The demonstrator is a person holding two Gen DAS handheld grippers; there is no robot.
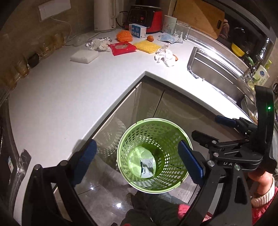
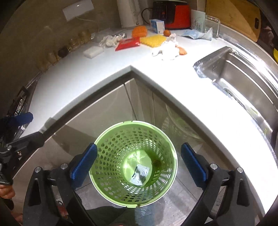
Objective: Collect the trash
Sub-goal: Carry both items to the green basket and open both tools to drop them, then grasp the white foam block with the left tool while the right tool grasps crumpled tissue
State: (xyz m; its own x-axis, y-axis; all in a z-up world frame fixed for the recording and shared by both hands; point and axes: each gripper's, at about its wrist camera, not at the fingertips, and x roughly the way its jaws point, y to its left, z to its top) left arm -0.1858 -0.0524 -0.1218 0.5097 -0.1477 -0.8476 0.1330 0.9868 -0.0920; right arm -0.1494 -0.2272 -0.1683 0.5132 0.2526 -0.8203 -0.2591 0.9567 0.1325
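A green perforated basket [image 1: 132, 139] [image 2: 111, 144] stands on the floor below the counter corner. A white and black wrapper [image 1: 146, 167] [image 2: 140, 173] lies on its bottom, with a small brown bit [image 2: 156, 162] beside it. My left gripper [image 1: 139, 156] hangs open above the basket, nothing between its blue pads. My right gripper [image 2: 139, 156] is open and empty above it too, also seen at the right in the left wrist view [image 1: 212, 128]. On the counter lie crumpled tissue [image 1: 165, 55] [image 2: 168, 51], a red packet [image 1: 122, 47] and more crumpled paper [image 1: 99, 44].
A steel sink [image 1: 217, 74] is set into the counter on the right. At the back stand a red appliance [image 1: 149, 19], a kettle [image 1: 104, 15], a milk carton [image 1: 138, 30], a glass jar [image 1: 182, 32] and a cutting board [image 1: 199, 17]. Glossy cabinet doors [image 1: 121, 111] are behind the basket.
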